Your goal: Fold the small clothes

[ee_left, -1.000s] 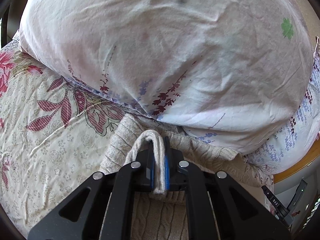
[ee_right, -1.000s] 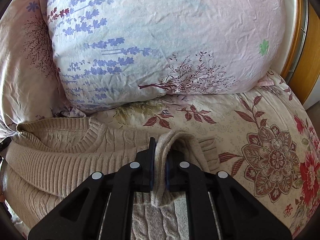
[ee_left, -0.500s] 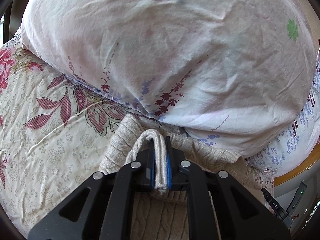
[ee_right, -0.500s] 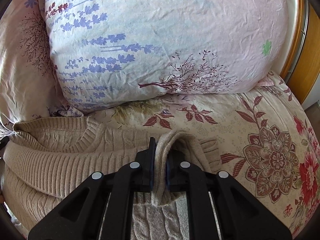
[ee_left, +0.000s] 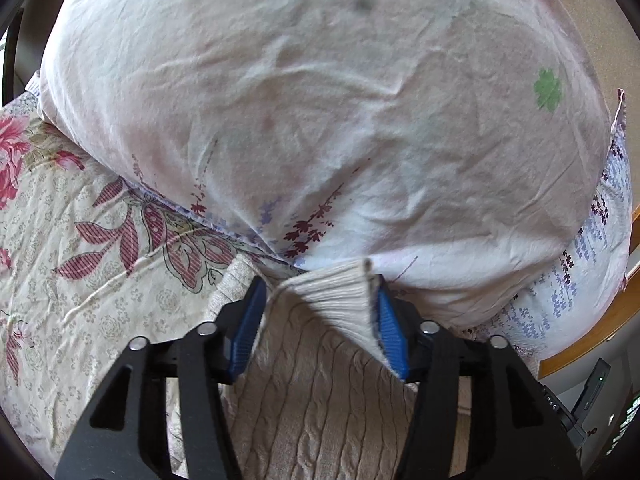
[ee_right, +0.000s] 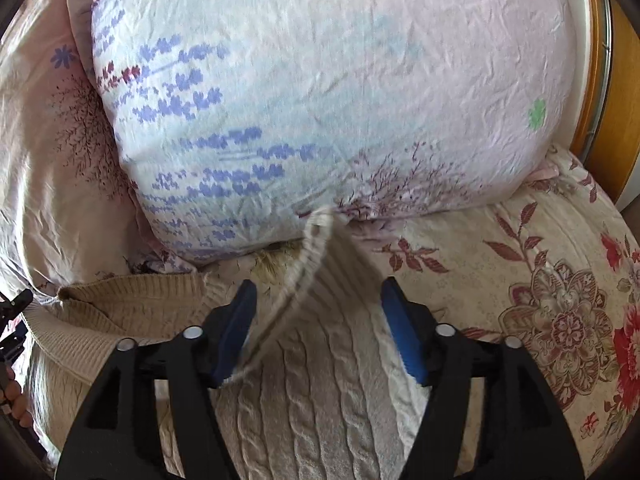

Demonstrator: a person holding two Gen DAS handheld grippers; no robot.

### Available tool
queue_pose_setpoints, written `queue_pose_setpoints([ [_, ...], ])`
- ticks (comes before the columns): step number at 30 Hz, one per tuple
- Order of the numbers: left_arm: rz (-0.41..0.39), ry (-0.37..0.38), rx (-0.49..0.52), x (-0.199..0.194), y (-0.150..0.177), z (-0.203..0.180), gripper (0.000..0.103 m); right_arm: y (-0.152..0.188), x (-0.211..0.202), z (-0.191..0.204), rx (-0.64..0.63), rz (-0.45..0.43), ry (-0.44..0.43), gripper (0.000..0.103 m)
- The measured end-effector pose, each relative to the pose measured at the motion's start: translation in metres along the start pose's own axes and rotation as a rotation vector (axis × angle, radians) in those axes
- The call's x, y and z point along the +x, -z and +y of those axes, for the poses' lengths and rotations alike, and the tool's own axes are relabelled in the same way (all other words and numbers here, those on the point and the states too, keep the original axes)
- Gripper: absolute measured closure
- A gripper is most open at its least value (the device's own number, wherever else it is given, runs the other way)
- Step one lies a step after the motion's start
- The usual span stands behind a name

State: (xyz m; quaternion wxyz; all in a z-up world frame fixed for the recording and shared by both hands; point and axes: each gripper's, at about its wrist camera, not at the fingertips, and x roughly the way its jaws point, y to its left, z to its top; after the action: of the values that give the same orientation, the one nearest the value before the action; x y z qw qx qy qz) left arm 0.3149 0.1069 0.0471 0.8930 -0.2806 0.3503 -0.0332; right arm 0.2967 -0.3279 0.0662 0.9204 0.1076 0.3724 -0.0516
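A beige cable-knit sweater (ee_left: 312, 392) lies on the bed, folded over on itself. Its ribbed edge (ee_left: 340, 300) stands up loosely between the jaws of my left gripper (ee_left: 319, 284), which are opening; the blue pads (ee_left: 248, 320) no longer press on it. The right wrist view shows the same sweater (ee_right: 320, 400), and another part of the ribbed edge (ee_right: 340, 276) falls slack between the opening jaws of my right gripper (ee_right: 320, 282). The ribbed collar (ee_right: 132, 308) lies to the left.
Two large floral pillows (ee_left: 320, 120) (ee_right: 340, 100) rest just beyond the sweater. The flowered bedsheet (ee_left: 80, 280) (ee_right: 540, 280) spreads to both sides. A wooden bed frame (ee_right: 616, 120) runs along the right. A hand (ee_right: 12, 396) shows at the left edge.
Both grippers were shut on the sweater's ribbed edge; now both jaws have spread wide and the edge hangs loose between them. Neither hand has shifted much.
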Motion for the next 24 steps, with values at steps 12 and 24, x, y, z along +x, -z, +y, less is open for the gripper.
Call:
queue_pose_setpoints([
  [12, 0.005, 0.013, 0.109, -0.045, -0.002, 0.020, 0.035, 0.018, -0.032, 0.033, -0.131, -0.037, -0.097, 0.034],
  [24, 0.153, 0.018, 0.234, -0.059, 0.030, 0.039, 0.035, 0.070, -0.046, 0.089, -0.200, 0.045, -0.179, 0.031],
])
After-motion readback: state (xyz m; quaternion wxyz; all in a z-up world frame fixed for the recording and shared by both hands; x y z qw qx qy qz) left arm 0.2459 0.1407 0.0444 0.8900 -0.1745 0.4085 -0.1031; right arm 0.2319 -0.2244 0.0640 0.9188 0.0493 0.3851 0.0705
